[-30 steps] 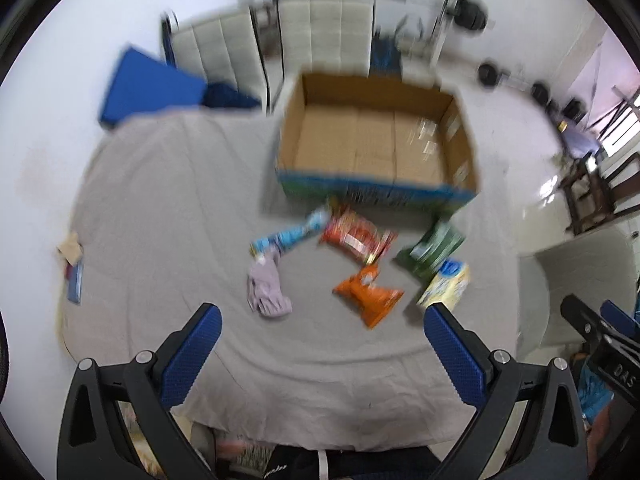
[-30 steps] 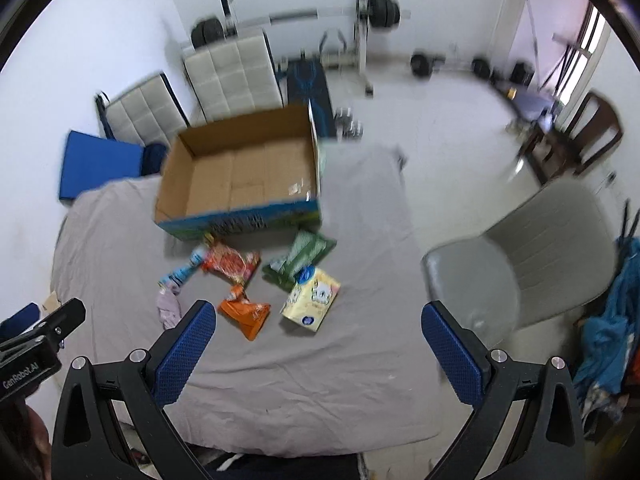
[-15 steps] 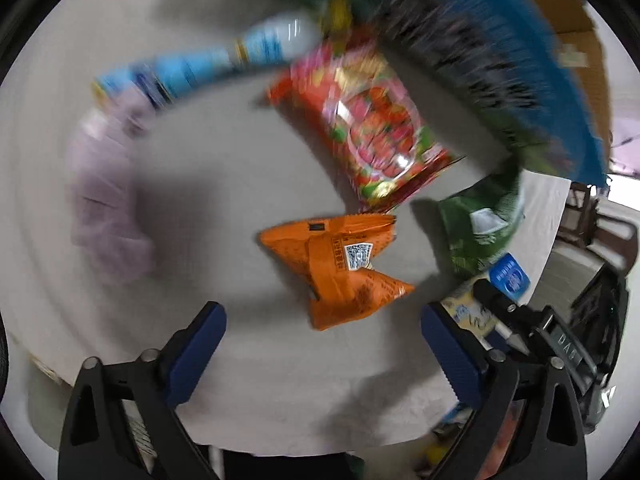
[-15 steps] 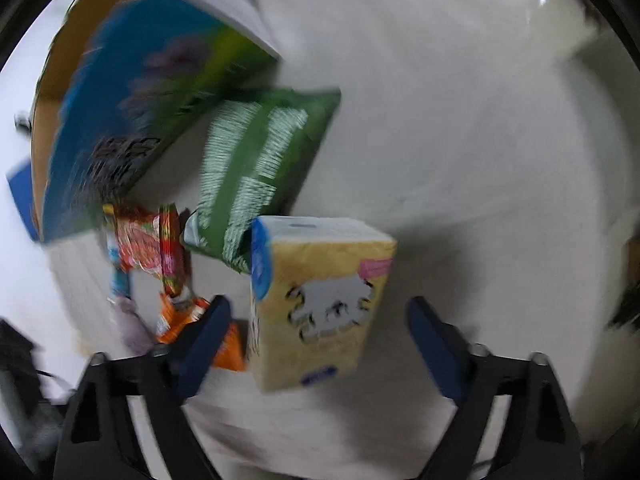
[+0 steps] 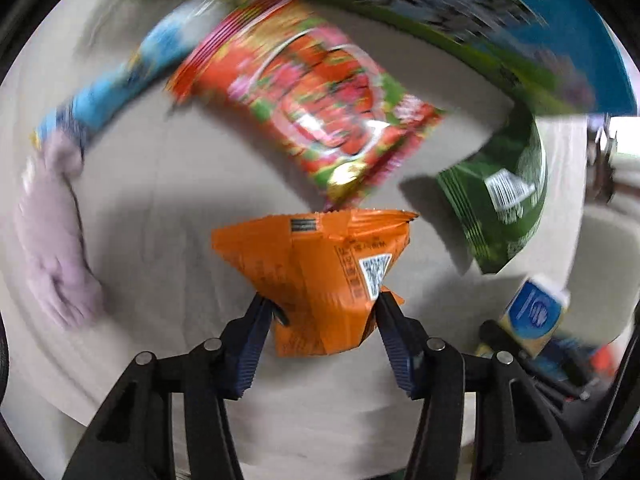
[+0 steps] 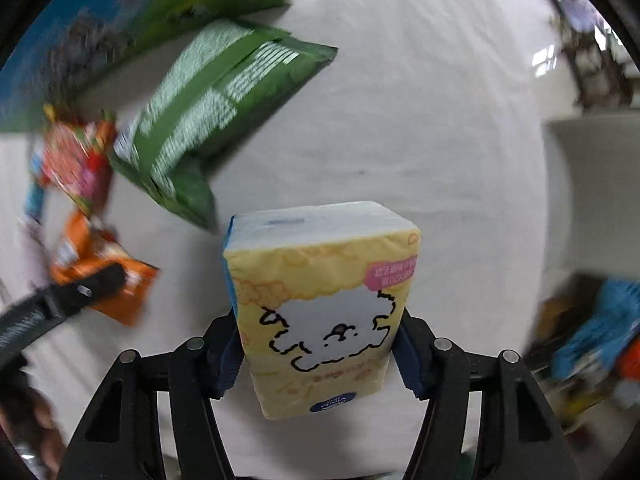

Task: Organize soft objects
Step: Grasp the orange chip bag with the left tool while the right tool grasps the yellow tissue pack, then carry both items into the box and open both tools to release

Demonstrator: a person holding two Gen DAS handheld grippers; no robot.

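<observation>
Fig. Both tools loaded, seen along the fingers. My left gripper [image 5: 320, 312] is closed narrow on the orange snack pouch [image 5: 320, 276], pads pinching its lower, crumpled end; the pouch's long axis runs fwd, sealed edge pointing away from me. My right gripper [image 6: 318, 344] clamps the yellow tissue pack [image 6: 324, 312] across its short sides, long axis likewise fwd. Whether either item is already clear of the grey cloth [image 6: 400, 120] I can't tell.

Key relation: the printed blue-green box wall [image 5: 520, 32] lies ahead of both tools, at the top of each view, blurred. I judge that's the drop target, so the coming move is up and fwd over that wall. Neither hand looks clearly nearer.

In the way, left side: the red snack bag [image 5: 312, 108] sits directly btwn the orange pouch and the box, its near corner just beside the pouch's sealed edge. Right side: the green packet [image 6: 208, 120] lies ahead-left of the tissue pack, near the box, apart from the pack.

Others: lilac cloth item [image 5: 52, 248] and light-blue tube [image 5: 120, 92] off to the left, well apart from the pouch.
</observation>
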